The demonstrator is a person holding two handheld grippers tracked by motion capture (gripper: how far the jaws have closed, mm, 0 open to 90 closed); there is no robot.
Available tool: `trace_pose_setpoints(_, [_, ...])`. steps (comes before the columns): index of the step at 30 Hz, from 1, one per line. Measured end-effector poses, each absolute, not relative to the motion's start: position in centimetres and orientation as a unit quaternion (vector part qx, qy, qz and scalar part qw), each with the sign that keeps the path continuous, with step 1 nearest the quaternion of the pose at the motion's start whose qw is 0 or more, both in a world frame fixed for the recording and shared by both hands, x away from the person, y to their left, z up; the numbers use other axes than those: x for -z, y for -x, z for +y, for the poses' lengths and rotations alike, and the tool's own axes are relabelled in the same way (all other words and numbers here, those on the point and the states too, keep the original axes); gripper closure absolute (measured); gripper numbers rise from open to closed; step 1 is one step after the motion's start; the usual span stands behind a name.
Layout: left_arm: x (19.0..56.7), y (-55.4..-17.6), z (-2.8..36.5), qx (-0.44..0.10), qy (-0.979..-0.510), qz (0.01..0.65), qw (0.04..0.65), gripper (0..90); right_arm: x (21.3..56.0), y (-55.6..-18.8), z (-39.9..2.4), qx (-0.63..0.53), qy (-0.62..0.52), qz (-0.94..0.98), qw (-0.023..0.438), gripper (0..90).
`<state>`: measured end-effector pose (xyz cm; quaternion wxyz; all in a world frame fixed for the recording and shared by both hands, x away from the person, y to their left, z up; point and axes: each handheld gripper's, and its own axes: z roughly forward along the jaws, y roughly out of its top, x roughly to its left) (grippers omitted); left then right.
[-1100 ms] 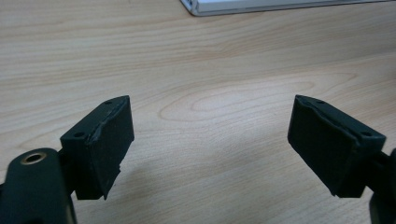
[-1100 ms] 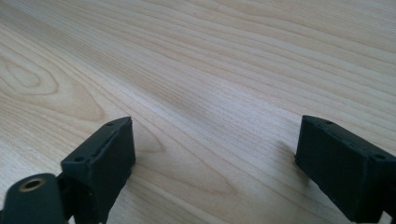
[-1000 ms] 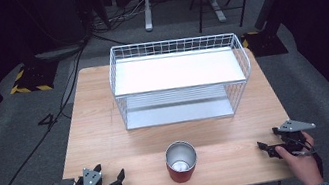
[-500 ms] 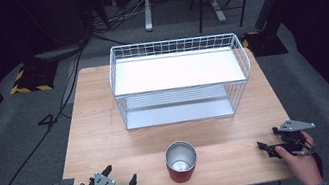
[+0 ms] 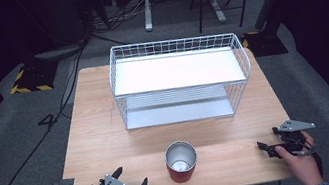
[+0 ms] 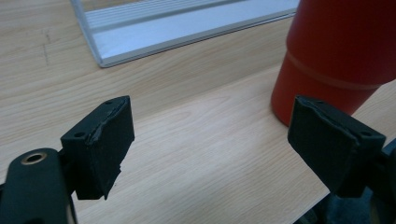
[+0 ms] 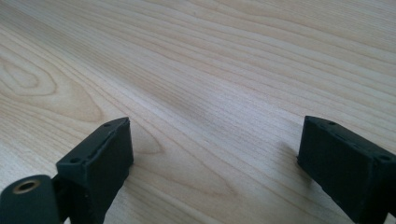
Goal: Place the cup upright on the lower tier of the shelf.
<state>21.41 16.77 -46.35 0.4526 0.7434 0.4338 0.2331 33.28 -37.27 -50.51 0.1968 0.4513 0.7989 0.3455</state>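
Standing just right of the released left claw (image 5: 131, 180), the red cup (image 5: 181, 161) remains ungrasped.

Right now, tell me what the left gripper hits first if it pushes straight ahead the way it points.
Probably the red cup. The left gripper is open, and the cup stands ahead, toward its right jaw. Dead centre looks like bare table, with the wire rack's base farther on; depth is hard to judge.

Pale wooden surface (image 5: 108, 132), smooth, matt, with fine grain lines. Red cup (image 5: 182, 162) at lower centre: satin-smooth outer wall, bare shiny metal inside. White wire rack (image 5: 181, 82) of thin coated metal, with a flat glossy-white shelf and ribbed base. Black gripper pads (image 6: 109, 140), matt and rough-edged like rubber. Grey carpet-like floor (image 5: 9, 149).
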Motion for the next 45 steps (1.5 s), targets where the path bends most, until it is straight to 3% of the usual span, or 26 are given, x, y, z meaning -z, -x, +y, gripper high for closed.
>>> trace_pose_setpoints(15, [46.6, -21.4, 12.6, -0.214, -0.758, 0.39, 0.477, 15.4, 50.5, -33.3, -37.3, -0.346, -0.451, 0.799, 0.197, 10.2])
trace_pose_setpoints(30, [47.7, -21.5, 9.7, -0.196, -0.738, 0.396, 0.51, 15.4, 50.5, -33.3, -37.3, -0.345, -0.451, 0.799, 0.197, 10.2])
trace_pose_setpoints(45, [49.3, -21.6, 6.9, -0.202, -0.737, 0.401, 0.505, 15.3, 50.5, -33.3, -37.3, -0.345, -0.452, 0.799, 0.196, 10.2])
